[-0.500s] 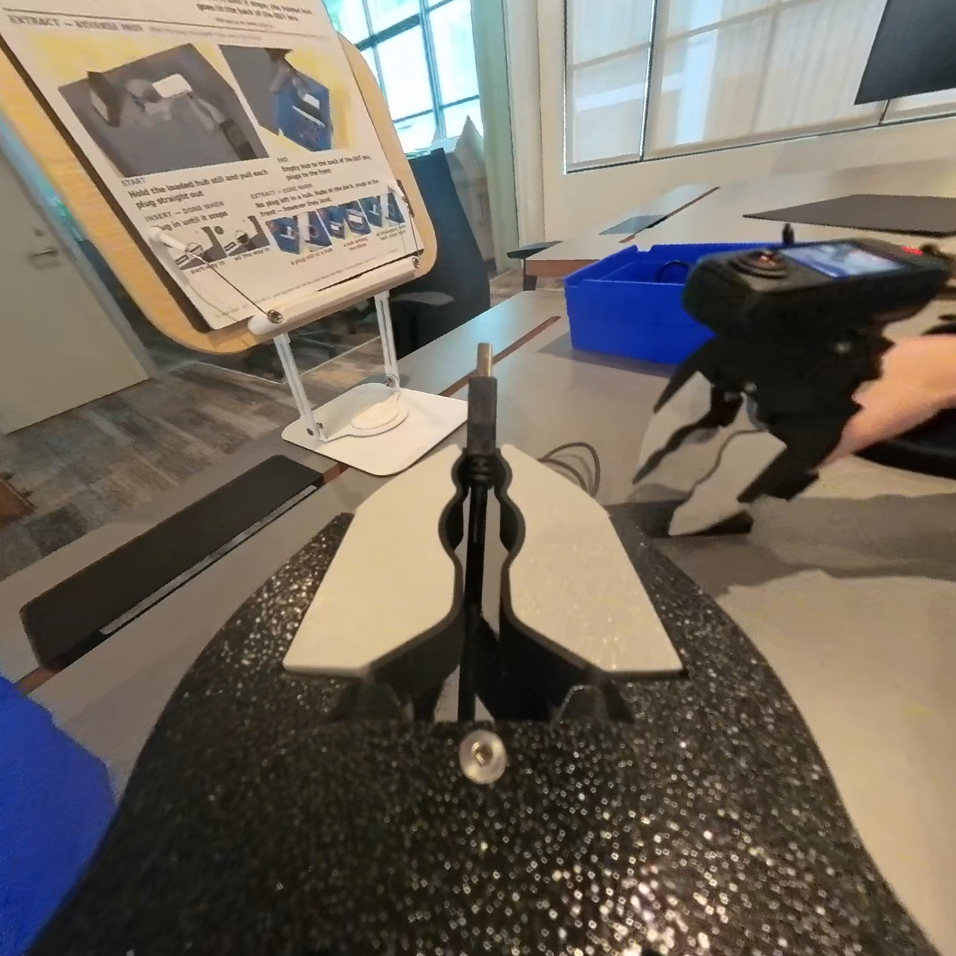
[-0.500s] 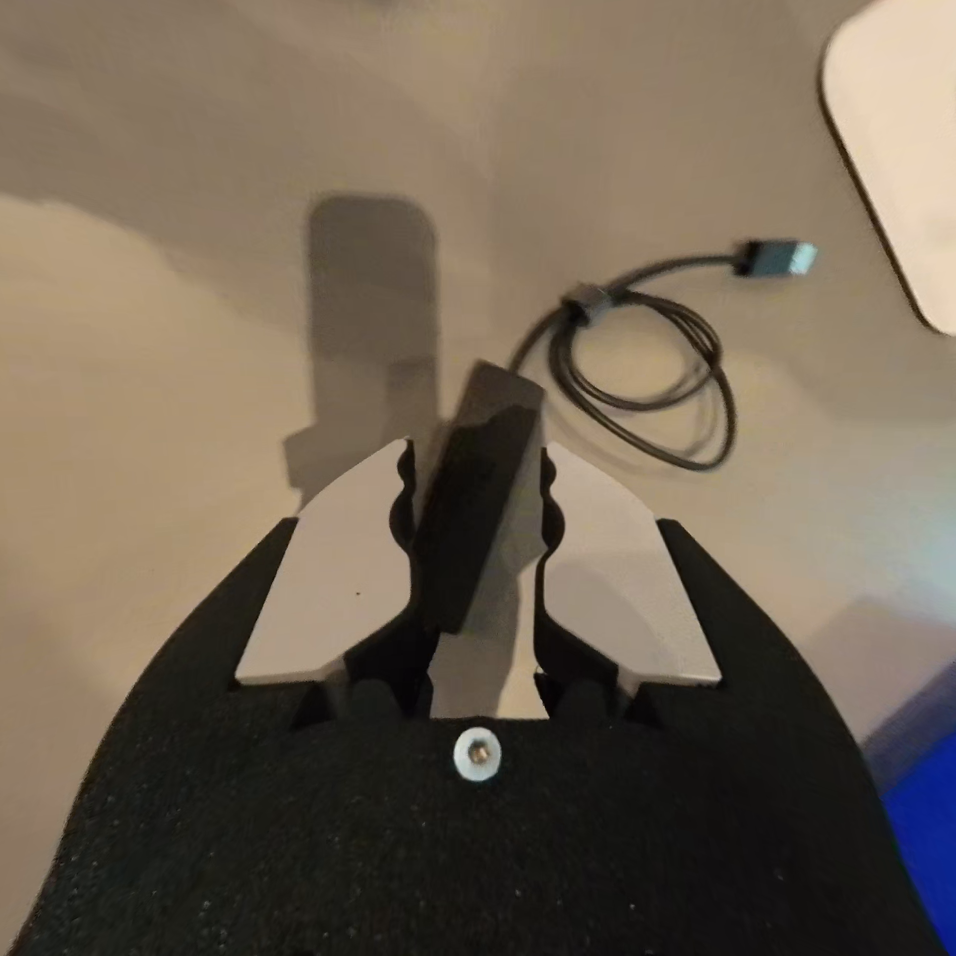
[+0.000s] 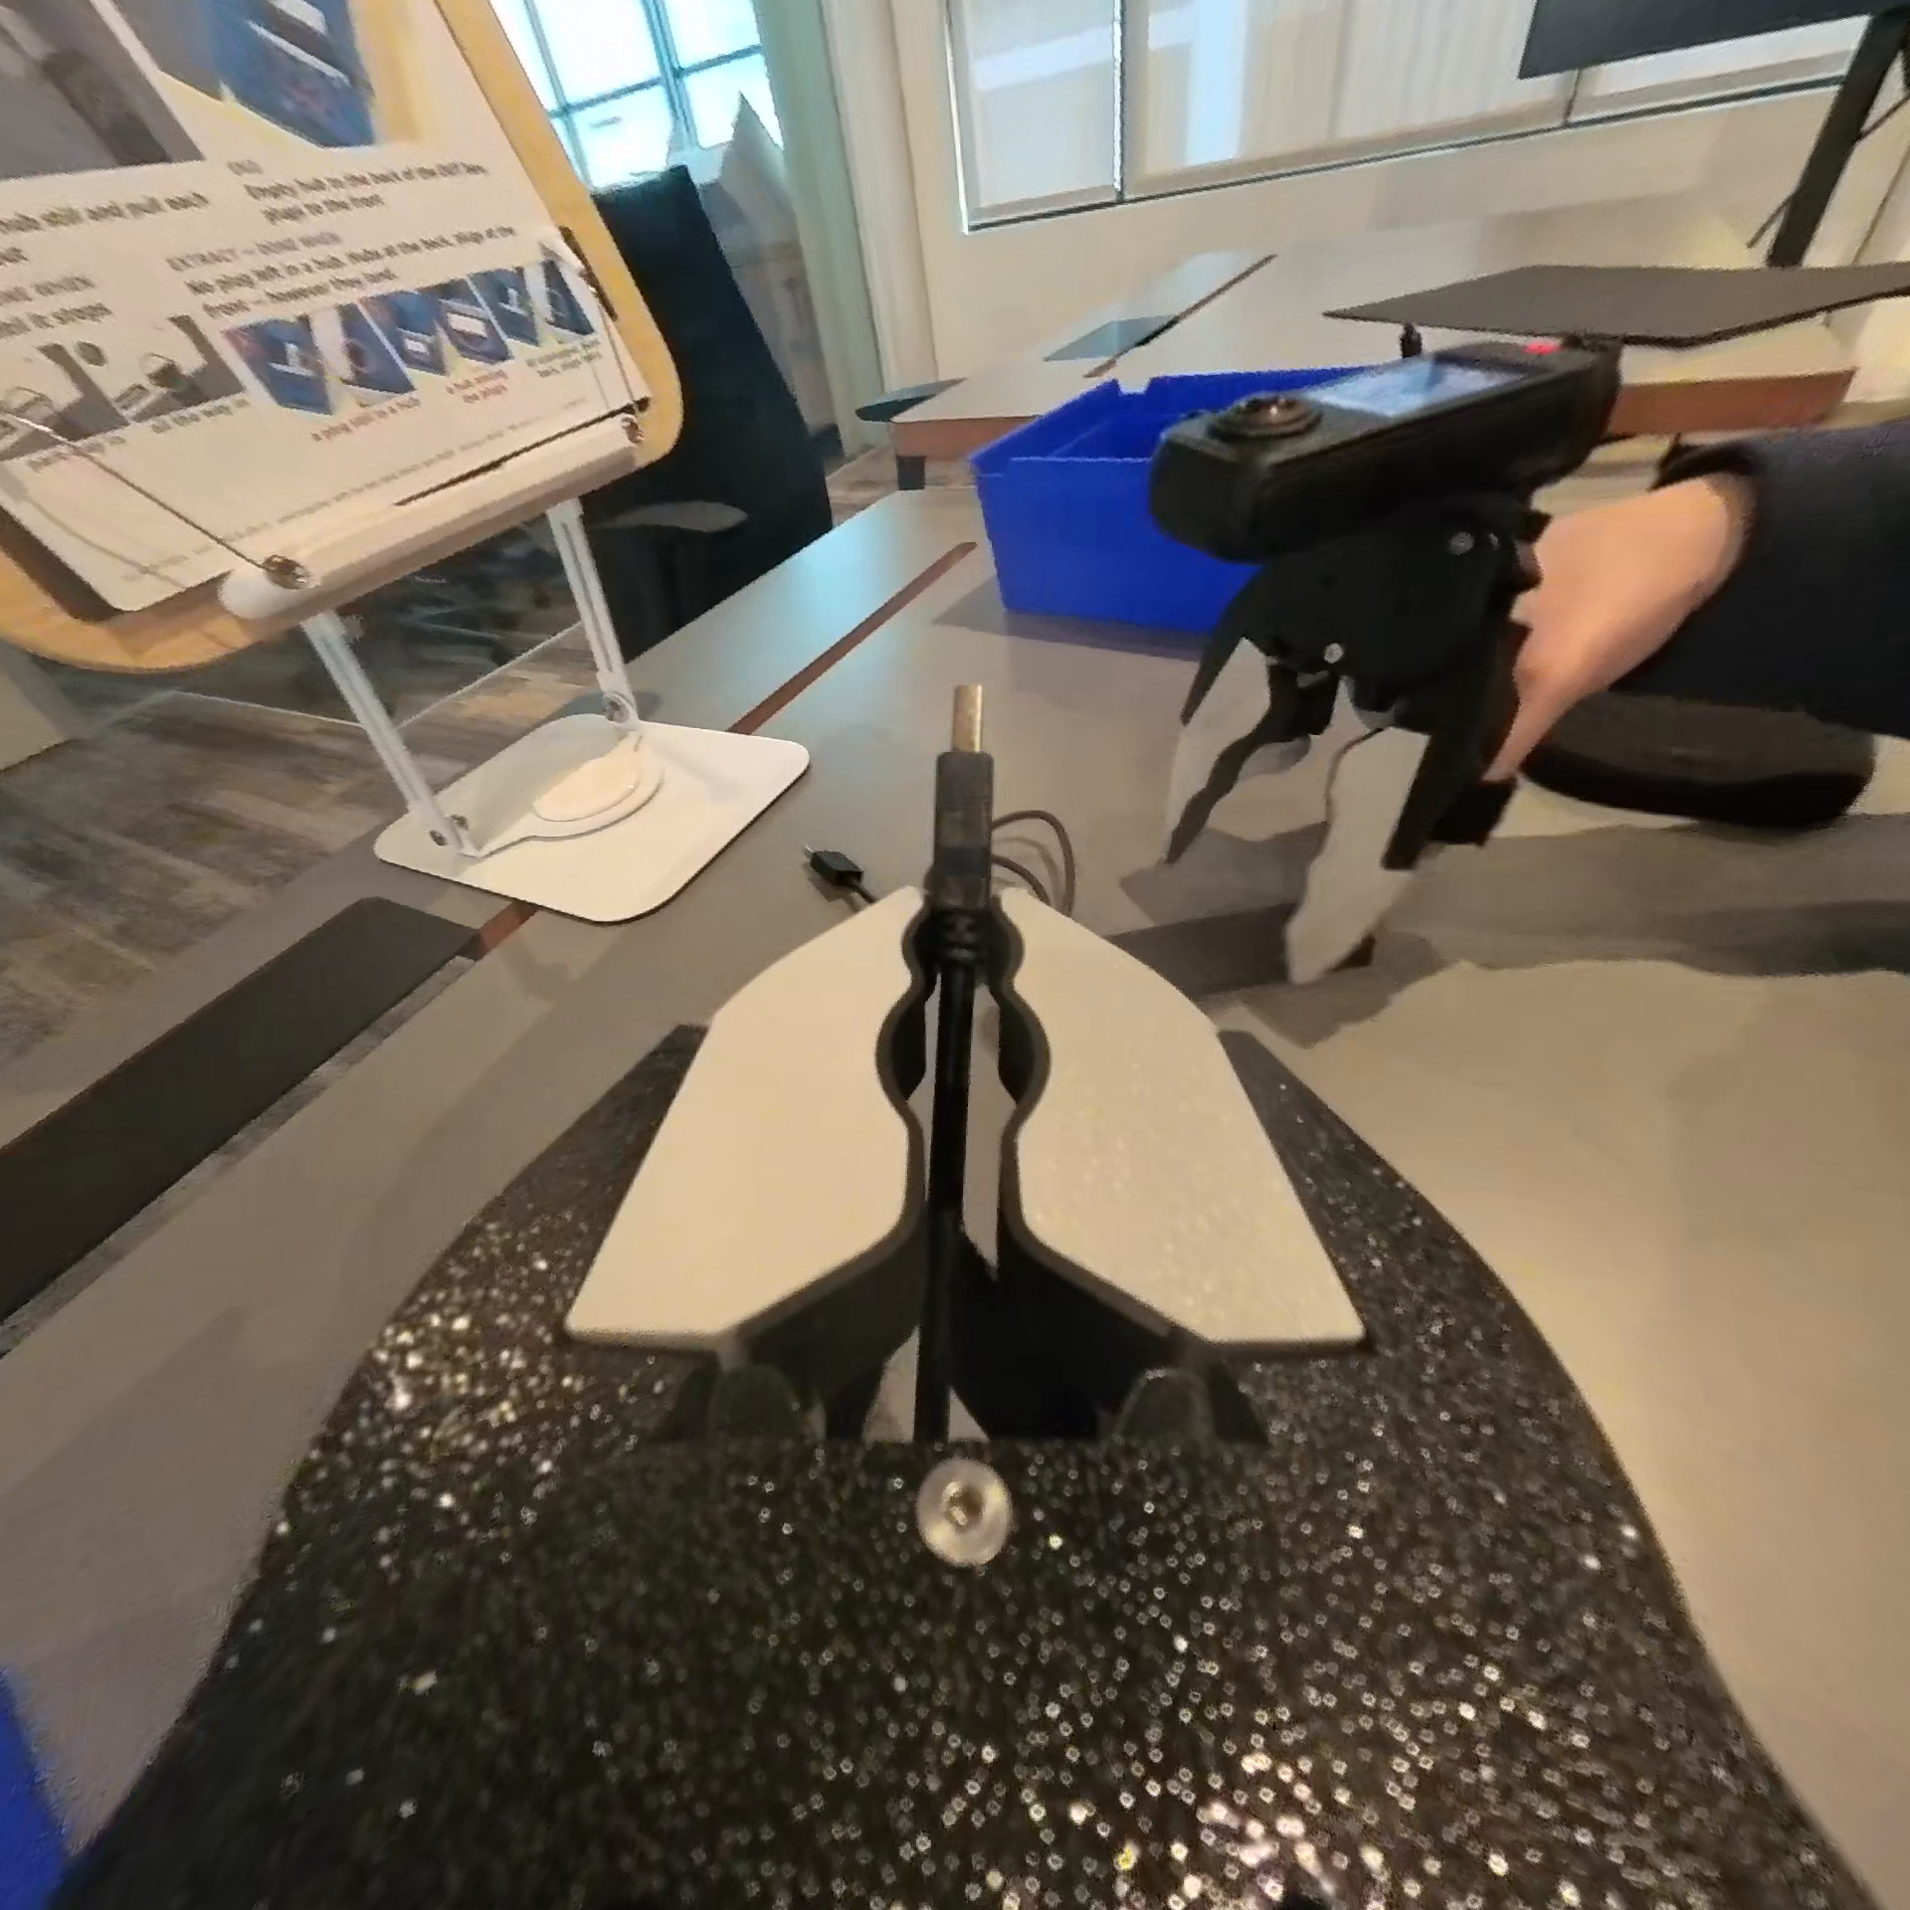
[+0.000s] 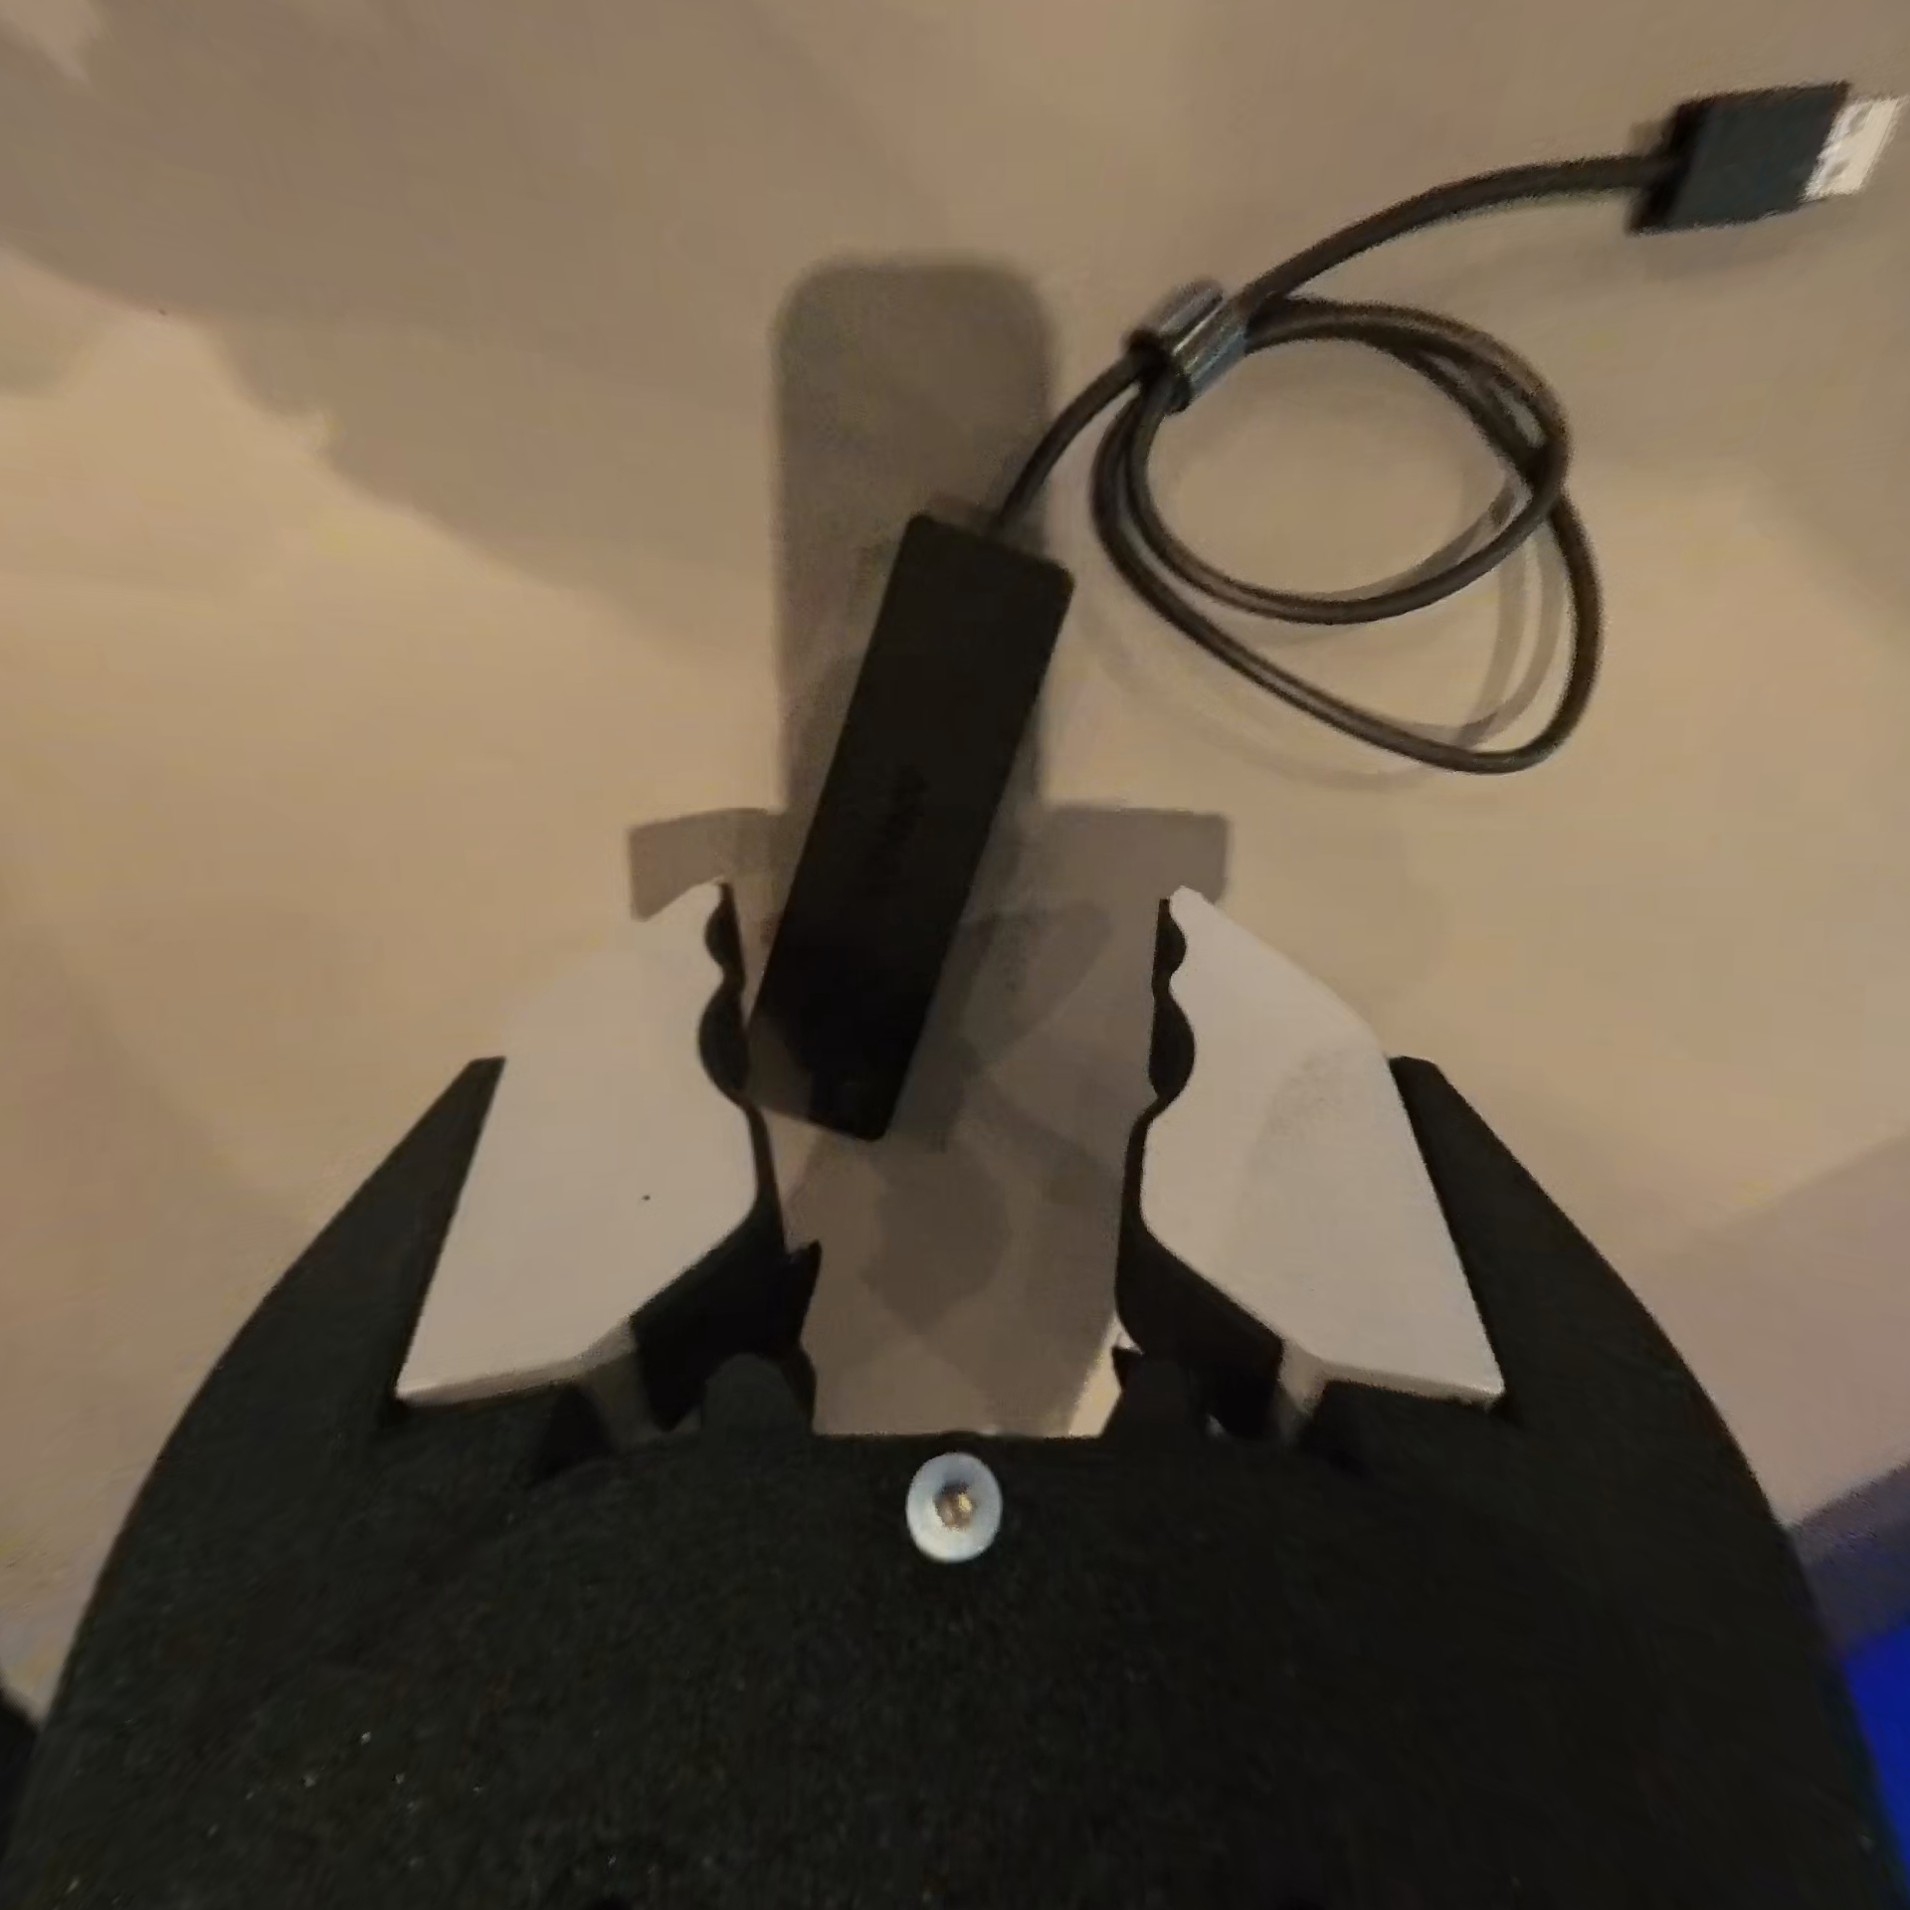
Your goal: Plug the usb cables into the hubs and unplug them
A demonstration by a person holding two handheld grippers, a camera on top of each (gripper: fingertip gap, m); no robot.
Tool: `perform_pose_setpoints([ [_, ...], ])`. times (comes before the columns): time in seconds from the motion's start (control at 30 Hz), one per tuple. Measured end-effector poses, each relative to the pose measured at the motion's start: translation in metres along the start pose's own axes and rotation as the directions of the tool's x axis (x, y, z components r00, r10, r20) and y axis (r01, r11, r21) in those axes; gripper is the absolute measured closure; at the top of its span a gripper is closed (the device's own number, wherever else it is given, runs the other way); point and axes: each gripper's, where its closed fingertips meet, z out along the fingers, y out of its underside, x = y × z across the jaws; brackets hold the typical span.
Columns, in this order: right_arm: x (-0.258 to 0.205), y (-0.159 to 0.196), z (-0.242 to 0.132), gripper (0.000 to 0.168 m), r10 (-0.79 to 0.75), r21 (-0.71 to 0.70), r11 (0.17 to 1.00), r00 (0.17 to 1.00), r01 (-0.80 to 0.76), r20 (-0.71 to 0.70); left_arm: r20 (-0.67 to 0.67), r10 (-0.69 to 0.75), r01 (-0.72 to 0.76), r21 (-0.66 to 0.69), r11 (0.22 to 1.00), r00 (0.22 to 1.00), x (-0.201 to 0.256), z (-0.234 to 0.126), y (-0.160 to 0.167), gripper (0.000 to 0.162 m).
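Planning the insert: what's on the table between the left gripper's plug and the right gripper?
In the left wrist view, only the coiled cable lies between the plug and the right gripper; otherwise bare table.

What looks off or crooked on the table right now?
The black hub lies askew between the open right claw, tilted, its near end against the left finger and not gripped. The left claw holds its USB plug straight. Nothing looks damaged.

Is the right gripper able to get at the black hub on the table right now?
Probably yes: the right gripper is open, with the black hub lying between its fingers and nothing over it.
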Motion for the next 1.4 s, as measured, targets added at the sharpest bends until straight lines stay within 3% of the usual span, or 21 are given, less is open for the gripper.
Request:
perform_pose_setpoints([
  [0.03, 0.003, -0.004, 0.000, 0.102, 0.014, 0.027, 1.000, 1.000, -0.013, -0.017, -0.015, 0.003, -0.004, -0.010, 1.000, 1.000, 0.003, 0.001, 0.002, 0.153],
  [0.2, 0.003, -0.014, 0.001, 0.131, 0.103, 0.035, 0.994, 0.988, -0.108, 0.118, -0.062, 0.020, -0.022, -0.043, 0.999, 0.998, 0.012, 0.005, 0.009, 0.154],
  [0.43, -0.001, -0.014, 0.000, 0.114, 0.224, -0.050, 0.974, 0.919, -0.220, 0.325, -0.088, 0.028, -0.034, -0.065, 0.997, 0.996, 0.016, 0.008, 0.015, 0.154],
  [0.63, -0.004, -0.012, 0.004, 0.108, 0.084, -0.069, 0.995, 0.980, -0.073, 0.183, -0.108, 0.018, -0.028, -0.086, 0.996, 0.994, 0.018, 0.010, 0.020, 0.154],
  [0.77, 0.021, -0.030, -0.003, 0.114, 0.093, -0.015, 0.996, 0.989, -0.092, 0.116, -0.134, 0.022, -0.036, -0.104, 0.994, 0.991, 0.023, 0.012, 0.024, 0.154],
  [0.83, 0.028, -0.030, -0.003, 0.114, 0.141, -0.048, 0.990, 0.975, -0.135, 0.169, -0.143, 0.027, -0.043, -0.113, 0.993, 0.989, 0.025, 0.012, 0.026, 0.153],
  [0.93, 0.017, -0.029, -0.003, 0.119, 0.239, -0.113, 0.971, 0.900, -0.212, 0.364, -0.158, 0.024, -0.043, -0.119, 0.992, 0.987, 0.027, 0.013, 0.028, 0.154],
  [1.0, 0.015, -0.027, -0.001, 0.120, 0.273, -0.144, 0.962, 0.873, -0.233, 0.404, -0.167, 0.020, -0.041, -0.123, 0.991, 0.986, 0.028, 0.013, 0.029, 0.154],
  [1.23, -0.006, -0.020, 0.008, 0.107, 0.145, -0.171, 0.981, 0.938, -0.094, 0.314, -0.192, 0.018, -0.048, -0.151, 0.987, 0.981, 0.032, 0.015, 0.036, 0.154],
  [1.4, -0.001, -0.011, 0.016, 0.116, -0.019, -0.187, 0.982, 0.995, 0.037, 0.098, -0.202, 0.007, -0.043, -0.173, 0.984, 0.979, 0.034, 0.017, 0.041, 0.154],
])
